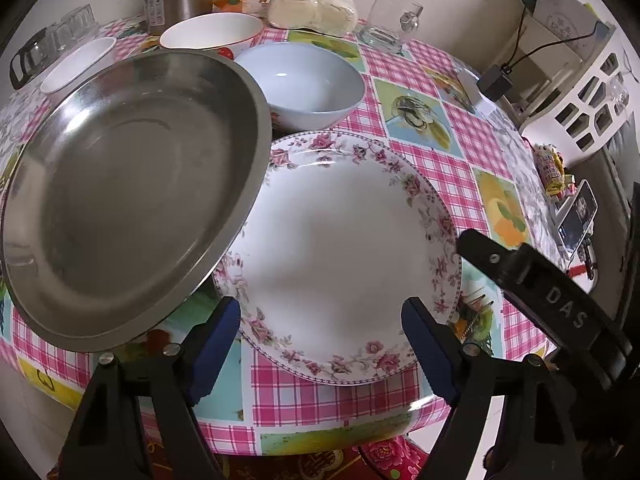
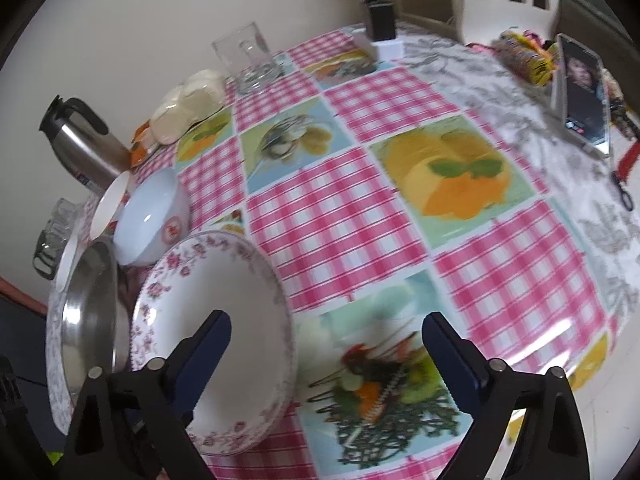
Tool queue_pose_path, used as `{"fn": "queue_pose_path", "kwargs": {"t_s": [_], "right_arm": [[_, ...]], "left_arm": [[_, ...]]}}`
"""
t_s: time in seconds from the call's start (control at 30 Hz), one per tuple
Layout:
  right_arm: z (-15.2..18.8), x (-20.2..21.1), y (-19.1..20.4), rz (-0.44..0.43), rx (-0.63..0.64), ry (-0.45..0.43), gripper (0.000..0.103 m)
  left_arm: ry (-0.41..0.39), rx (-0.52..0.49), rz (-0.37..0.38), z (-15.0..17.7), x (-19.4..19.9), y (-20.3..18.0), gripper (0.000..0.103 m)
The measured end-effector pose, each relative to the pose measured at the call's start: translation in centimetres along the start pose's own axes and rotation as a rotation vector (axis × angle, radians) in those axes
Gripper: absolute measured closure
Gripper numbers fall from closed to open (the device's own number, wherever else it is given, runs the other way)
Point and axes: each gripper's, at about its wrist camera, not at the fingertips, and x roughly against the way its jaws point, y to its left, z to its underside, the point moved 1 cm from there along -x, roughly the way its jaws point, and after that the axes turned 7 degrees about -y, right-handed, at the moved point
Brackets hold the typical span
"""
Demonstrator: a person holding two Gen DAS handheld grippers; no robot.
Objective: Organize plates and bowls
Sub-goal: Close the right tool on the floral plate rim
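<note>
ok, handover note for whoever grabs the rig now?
Left gripper: open, empty, over the near rim of the floral plate.
Right gripper: open, empty, at that plate's right edge.
Steel plate overlaps the floral plate's left rim.
Blue bowl, red-print bowl and small white bowl sit separately behind.
Done: no stacking visible. Left: stack plates, nest bowls.

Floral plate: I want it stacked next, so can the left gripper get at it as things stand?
Probably yes. The left gripper is open, its fingers astride the floral plate's near rim, nothing between. The steel plate overlaps only the far-left edge; the right gripper sits beside the right rim.
</note>
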Motion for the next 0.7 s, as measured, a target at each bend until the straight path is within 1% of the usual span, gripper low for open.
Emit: {"fn": "queue_pose_path", "kwargs": {"t_s": [0.03,0.1,0.13,0.17,0.23,0.27,0.3,0.33,0.37,0.4,0.5,0.53,0.6,0.7], "right_arm": [[0.2,-0.2,0.2,-0.011,0.002,0.007,0.009],[0.5,-0.8,0.6,-0.029,0.004,0.027,0.018],[0.6,-1.0,0.8,-0.039,0.005,0.034,0.019],[0.8,-1.2,1.0,-0.049,0.007,0.039,0.023],[1.0,-1.6,1.2,-0.06,0.01,0.049,0.034],[1.1,-1.8,1.2,-0.062,0.014,0.054,0.046],[1.2,-2.0,1.3,-0.056,0.017,0.063,0.053],[1.3,-2.1,1.3,-0.047,0.019,0.068,0.054],[1.4,-2.3,1.3,-0.036,0.023,0.069,0.058],[1.4,-2.3,1.3,-0.033,0.028,0.07,0.065],[1.4,-2.6,1.2,-0.02,0.038,0.065,0.075],[1.4,-2.7,1.2,-0.025,0.038,0.064,0.076],[1.4,-2.7,1.3,-0.037,0.041,0.061,0.082],[1.3,-2.7,1.3,-0.038,0.05,0.058,0.083]], "left_arm": [[0.0,0.003,0.0,0.0,0.1,0.1,0.02],[0.0,0.014,-0.005,0.0,0.2,0.3,0.02],[0.0,0.021,-0.007,0.0,0.2,0.4,0.02],[-0.001,0.028,-0.011,-0.1,0.3,0.6,0.02],[-0.005,0.043,-0.015,-0.2,0.5,1.0,0.02],[-0.008,0.049,-0.015,-0.2,0.6,1.2,0.02],[-0.01,0.055,-0.014,-0.3,0.6,1.3,0.02],[-0.01,0.061,-0.014,-0.3,0.6,1.4,0.02],[-0.01,0.065,-0.016,-0.3,0.7,1.5,0.02],[-0.009,0.068,-0.018,-0.3,0.7,1.6,0.02],[-0.002,0.071,-0.021,-0.2,0.4,1.7,0.02],[0.001,0.073,-0.019,-0.2,0.3,1.8,0.02],[0.008,0.082,-0.017,-0.2,0.1,1.9,0.02],[0.013,0.089,-0.024,-0.3,-0.3,2.2,0.02]]}}
